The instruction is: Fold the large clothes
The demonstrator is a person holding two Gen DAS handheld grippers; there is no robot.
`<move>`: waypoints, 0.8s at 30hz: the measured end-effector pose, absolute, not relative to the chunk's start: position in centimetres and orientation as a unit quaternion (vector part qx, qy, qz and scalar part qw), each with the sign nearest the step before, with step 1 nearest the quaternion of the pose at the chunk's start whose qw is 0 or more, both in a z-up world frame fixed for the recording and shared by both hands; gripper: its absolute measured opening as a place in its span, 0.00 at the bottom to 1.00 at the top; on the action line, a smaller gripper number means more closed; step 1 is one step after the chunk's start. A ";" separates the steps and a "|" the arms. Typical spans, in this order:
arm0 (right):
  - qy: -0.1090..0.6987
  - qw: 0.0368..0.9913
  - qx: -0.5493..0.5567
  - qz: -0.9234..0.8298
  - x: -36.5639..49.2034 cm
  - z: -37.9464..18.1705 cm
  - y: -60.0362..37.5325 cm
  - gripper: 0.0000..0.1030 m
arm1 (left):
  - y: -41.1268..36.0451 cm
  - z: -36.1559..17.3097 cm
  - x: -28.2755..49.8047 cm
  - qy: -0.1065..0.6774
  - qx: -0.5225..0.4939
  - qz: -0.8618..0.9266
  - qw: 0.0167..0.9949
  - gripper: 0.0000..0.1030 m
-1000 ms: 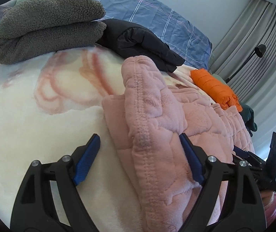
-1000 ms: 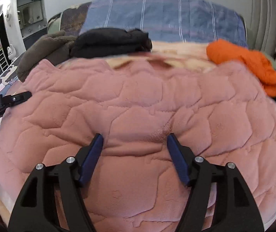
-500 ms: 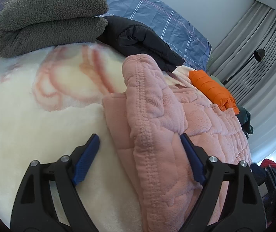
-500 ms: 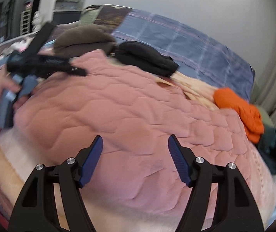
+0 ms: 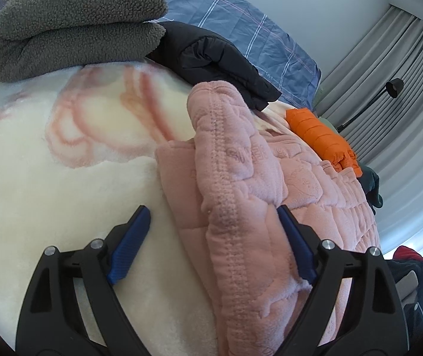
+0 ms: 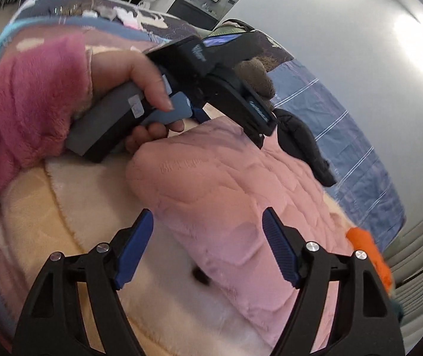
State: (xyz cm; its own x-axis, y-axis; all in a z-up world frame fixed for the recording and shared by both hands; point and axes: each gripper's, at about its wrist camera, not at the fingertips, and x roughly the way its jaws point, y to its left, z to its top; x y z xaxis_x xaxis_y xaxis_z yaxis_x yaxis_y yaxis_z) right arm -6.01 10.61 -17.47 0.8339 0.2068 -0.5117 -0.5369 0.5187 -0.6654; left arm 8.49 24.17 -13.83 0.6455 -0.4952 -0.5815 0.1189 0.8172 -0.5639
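Pink quilted garment (image 5: 241, 184) lies between both hand-held grippers' spread fingers (neither clamping).

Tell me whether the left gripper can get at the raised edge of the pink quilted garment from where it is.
Probably yes. The left gripper has its jaws open, and the raised edge of the pink quilted garment already runs up between them. Nothing lies in the way; the cream blanket beneath is bare on the left.

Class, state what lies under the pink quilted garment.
The pink garment lies on a cream blanket with a pink pattern, visible around it. Whatever is directly beneath the garment is covered.
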 end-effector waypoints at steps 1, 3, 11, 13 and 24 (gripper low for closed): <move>0.170 0.845 -0.463 0.207 -6.3 -18.0 11.2 0.74 | 24.3 -13.9 8.5 0.382 -0.249 -0.179 0.872 0.85; 0.150 0.837 -0.488 0.198 -6.5 -18.7 11.8 0.74 | 24.5 -14.0 8.5 0.380 -0.256 -0.184 0.870 0.85; 0.143 0.837 -0.480 0.220 -5.2 -18.9 13.2 0.74 | 24.7 -14.2 9.2 0.380 -0.291 -0.238 0.845 0.66; 0.156 0.837 -0.466 0.241 -4.1 -19.0 13.3 0.74 | 24.6 -14.3 9.6 0.386 -0.289 -0.243 0.841 0.64; 0.194 0.923 -0.179 0.280 -0.1 -10.0 6.0 0.28 | 23.9 -9.8 11.2 0.388 -0.313 -0.277 0.821 0.36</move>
